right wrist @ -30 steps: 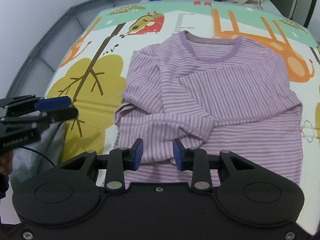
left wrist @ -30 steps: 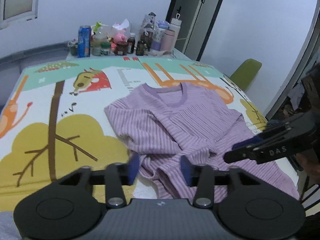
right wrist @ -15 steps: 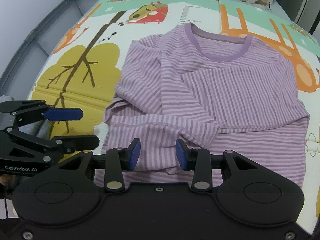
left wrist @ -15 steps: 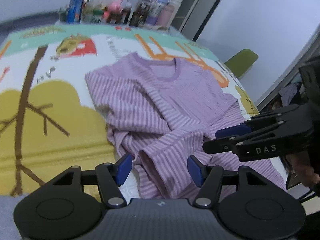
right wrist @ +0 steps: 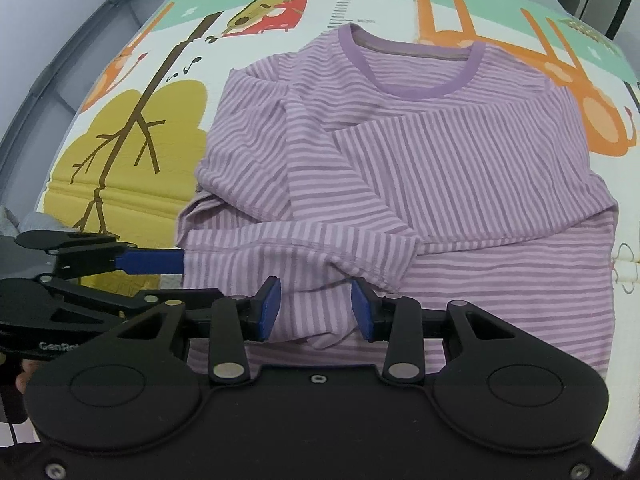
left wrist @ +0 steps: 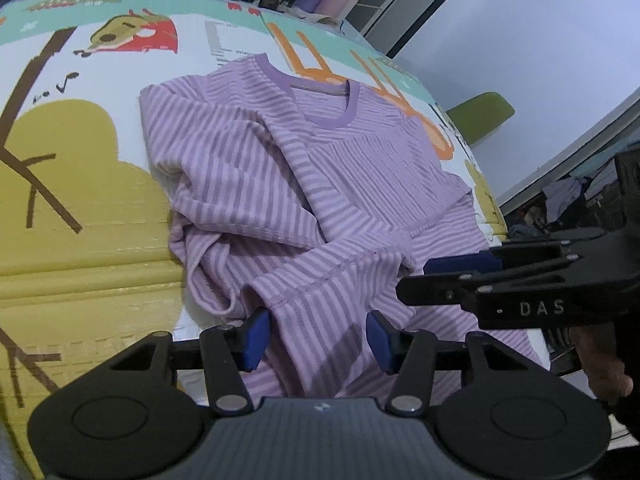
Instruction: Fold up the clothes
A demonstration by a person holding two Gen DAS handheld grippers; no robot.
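Both grippers tilted down over striped shirt (right wrist: 460, 184); L fingers (left wrist: 256, 336) just narrowed, R fingers (right wrist: 270, 308) apart, ungripped.

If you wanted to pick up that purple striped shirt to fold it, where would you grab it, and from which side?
Probably the striped shirt at its bottom hem, nearest the cameras, coming from above. Both sleeves already lie folded across the chest, so the hem is the free edge to bring toward the collar. The left gripper and right gripper hang open over it.

"DAS" on right tool (left wrist: 460, 274); "GenRo…" on left tool (right wrist: 160, 276)
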